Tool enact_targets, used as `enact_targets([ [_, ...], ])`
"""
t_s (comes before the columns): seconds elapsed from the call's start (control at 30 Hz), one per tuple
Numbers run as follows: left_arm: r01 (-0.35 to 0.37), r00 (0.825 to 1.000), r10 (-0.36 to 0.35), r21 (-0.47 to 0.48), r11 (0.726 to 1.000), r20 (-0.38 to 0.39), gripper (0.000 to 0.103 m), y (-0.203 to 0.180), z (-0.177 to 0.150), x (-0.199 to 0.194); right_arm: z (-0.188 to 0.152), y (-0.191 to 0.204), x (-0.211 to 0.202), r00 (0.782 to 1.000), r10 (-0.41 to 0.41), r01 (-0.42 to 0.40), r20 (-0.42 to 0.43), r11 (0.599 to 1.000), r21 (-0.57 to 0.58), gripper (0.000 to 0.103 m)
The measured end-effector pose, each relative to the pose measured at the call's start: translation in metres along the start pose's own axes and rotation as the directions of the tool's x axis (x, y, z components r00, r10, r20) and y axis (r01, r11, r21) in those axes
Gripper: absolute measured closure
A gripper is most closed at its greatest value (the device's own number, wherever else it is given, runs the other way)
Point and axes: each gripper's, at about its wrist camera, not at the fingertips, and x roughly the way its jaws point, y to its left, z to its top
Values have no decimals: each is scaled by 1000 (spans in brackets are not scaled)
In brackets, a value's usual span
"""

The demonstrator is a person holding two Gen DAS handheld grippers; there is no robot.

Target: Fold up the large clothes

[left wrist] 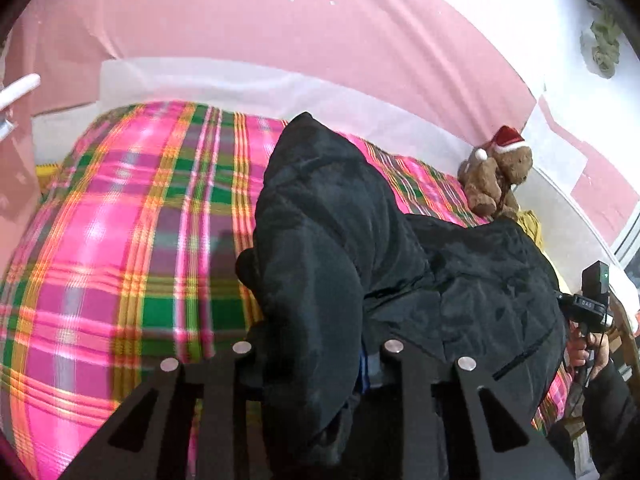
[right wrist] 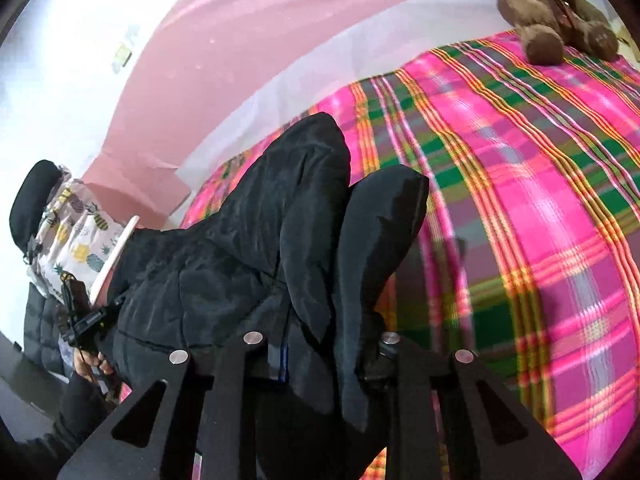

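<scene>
One black padded jacket (left wrist: 400,248) lies across the pink-and-green plaid bedspread (left wrist: 120,240), its near edge bunched up toward both cameras. Left gripper (left wrist: 316,364): fingers pinching a thick fold of the dark cloth, which fills the gap between them. Right gripper (right wrist: 320,356): likewise closed on a gathered fold — a sliver of blue lining shows at the pinch. Judged handling: soft, bulky and quilted, with a faintly shiny shell that may slide in the pads; heavier than a shirt, so it should sag between two holds and drag its far part along the bed. Best taken at seams or hem corners, where the layers are thin enough to hold firmly — a puffy mid-panel grab could slip. Count: one jacket, two grippers, one brown teddy bear (left wrist: 500,176) in a red hat near the far corner of the bed, well apart from the jacket's lifted end, one bedspread.
</scene>
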Motion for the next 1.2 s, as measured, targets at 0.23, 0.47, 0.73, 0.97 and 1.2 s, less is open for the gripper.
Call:
enact_targets([
  [0.23, -66, 997, 66, -3, 998, 36, 74, 36, 31, -14, 27, 35, 37, 999, 46, -45, 12, 998, -34, 80],
  [0.47, -129, 992, 129, -31, 991, -12, 73, 84, 25, 15, 28, 48, 95, 998, 51, -53, -34, 998, -40, 80],
  [0.73, -161, 986, 156, -111, 981, -53, 51, 111, -11, 42, 6, 22, 130, 991, -26, 28, -128, 1000, 13, 60],
  [0.97, -245, 969, 241, -97, 965, -52, 43, 103, -11, 16, 11, 42, 104, 988, -116, 114, -103, 993, -23, 53],
  [1.2, -337, 940, 340, -59, 940, 41, 43, 78, -4, -23, 10, 77, 58, 983, -181, 183, 29, 975, -125, 53],
])
